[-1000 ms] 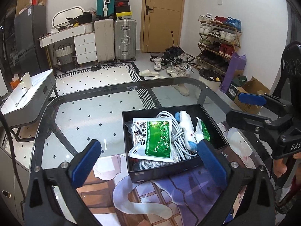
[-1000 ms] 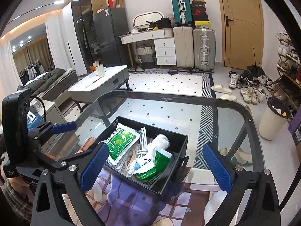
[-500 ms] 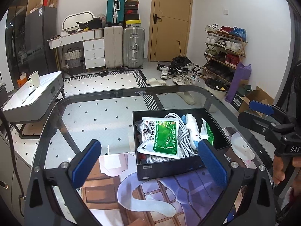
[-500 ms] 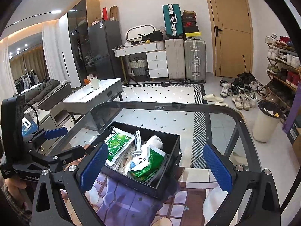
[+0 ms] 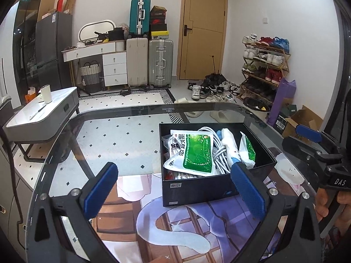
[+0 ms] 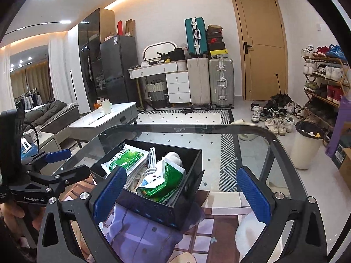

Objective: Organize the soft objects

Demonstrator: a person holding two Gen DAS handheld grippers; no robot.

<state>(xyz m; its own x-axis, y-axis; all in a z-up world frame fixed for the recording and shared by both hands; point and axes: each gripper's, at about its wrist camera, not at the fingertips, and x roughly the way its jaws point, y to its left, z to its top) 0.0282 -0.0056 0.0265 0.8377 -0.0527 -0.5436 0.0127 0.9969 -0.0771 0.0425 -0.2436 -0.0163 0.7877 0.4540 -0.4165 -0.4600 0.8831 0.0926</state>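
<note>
A black open box [image 5: 197,186] stands on a printed mat [image 5: 175,230] on the glass table [image 5: 122,140]. It holds a green-and-white packet [image 5: 195,153], a coiled white cable [image 5: 216,140], a white sock with blue patches [image 5: 229,144] and a second green packet [image 5: 246,151]. My left gripper [image 5: 173,168] is open just before the box's near wall, touching nothing. My right gripper [image 6: 181,172] is also open and empty, near the box [image 6: 158,210] at its right corner. Each gripper shows in the other's view: the right gripper [image 5: 302,141] and the left gripper [image 6: 72,162].
The glass table's rounded far edge [image 6: 197,128] lies beyond the box. A low white side table [image 5: 41,114] with a cup stands at the left. Suitcases [image 5: 160,62], a shoe rack [image 5: 265,65] and a bin [image 6: 307,144] are on the floor behind. A hand [image 5: 324,203] grips the right handle.
Both wrist views have tilted upward, showing more wall and ceiling. The box and its contents have not moved. Both grippers stay open.
</note>
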